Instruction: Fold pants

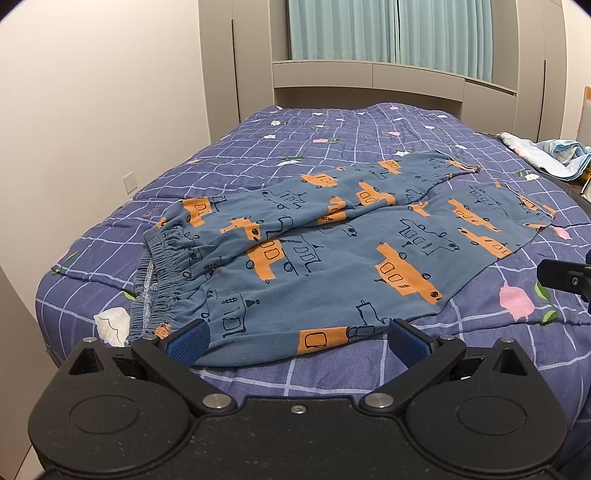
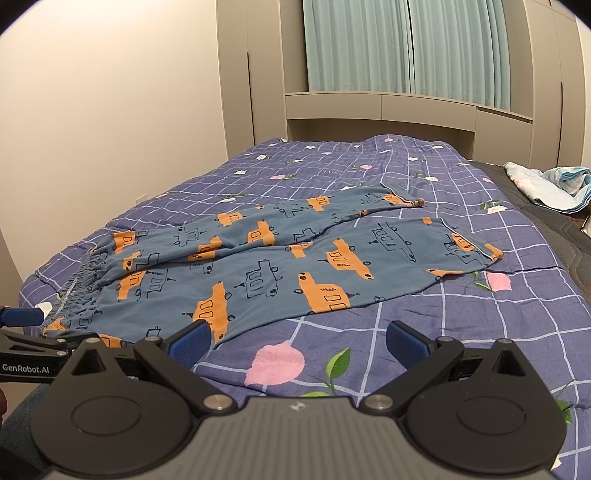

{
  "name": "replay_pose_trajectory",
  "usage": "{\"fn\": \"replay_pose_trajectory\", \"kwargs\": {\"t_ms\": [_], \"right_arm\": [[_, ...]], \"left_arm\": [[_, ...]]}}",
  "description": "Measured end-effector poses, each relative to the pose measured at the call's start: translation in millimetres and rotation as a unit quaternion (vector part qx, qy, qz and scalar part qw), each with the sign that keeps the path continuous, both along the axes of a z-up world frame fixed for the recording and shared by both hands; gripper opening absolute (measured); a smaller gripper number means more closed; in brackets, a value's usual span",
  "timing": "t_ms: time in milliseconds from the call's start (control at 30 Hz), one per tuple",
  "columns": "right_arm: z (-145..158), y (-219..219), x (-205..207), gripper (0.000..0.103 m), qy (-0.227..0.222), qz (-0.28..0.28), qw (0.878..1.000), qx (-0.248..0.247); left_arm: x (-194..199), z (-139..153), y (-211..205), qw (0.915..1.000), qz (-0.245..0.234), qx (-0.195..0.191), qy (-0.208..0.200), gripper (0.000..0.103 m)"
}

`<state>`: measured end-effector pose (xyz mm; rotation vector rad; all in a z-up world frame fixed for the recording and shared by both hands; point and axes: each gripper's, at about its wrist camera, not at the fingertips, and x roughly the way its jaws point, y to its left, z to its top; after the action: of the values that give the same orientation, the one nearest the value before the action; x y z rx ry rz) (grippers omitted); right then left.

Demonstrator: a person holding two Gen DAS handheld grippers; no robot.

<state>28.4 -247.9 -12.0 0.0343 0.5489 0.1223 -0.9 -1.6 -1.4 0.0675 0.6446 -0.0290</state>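
Blue pants (image 1: pixel 332 251) with orange cars lie spread on the bed, waistband at the left, two legs running to the right. They also show in the right wrist view (image 2: pixel 277 273). My left gripper (image 1: pixel 295 341) is open, its jaws astride the near edge of the pants by the waistband, holding nothing. My right gripper (image 2: pixel 297 341) is open and empty over the bare quilt, just right of the near leg. The left gripper (image 2: pixel 22 332) shows at the left edge of the right wrist view.
The bed wears a purple checked quilt (image 1: pixel 295 140) with pink flowers. A light blue bundle of cloth (image 1: pixel 546 151) lies at the far right edge. A white wall is at the left, cabinets and green curtains (image 1: pixel 391 33) behind.
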Motion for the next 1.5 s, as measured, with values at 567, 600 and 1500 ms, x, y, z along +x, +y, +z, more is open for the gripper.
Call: {"fn": "replay_pose_trajectory", "kwargs": {"t_ms": [567,600,1500], "right_arm": [[5.8,-5.3,-4.3,0.103,-0.009,-0.011,1.000,-0.005],[5.5,-5.2,-4.2,0.103,-0.009,-0.011,1.000,-0.005],[4.2,-4.3,-4.5,0.103,-0.009,-0.010,1.000,-0.004]], "left_arm": [[-2.0,0.1,-4.0,1.0000,-0.007,0.001,0.002,0.102],[-1.6,0.1,-3.6,1.0000,-0.006,0.000,0.002,0.102],[-1.1,-0.1,-3.4,1.0000,-0.006,0.002,0.003,0.102]]}}
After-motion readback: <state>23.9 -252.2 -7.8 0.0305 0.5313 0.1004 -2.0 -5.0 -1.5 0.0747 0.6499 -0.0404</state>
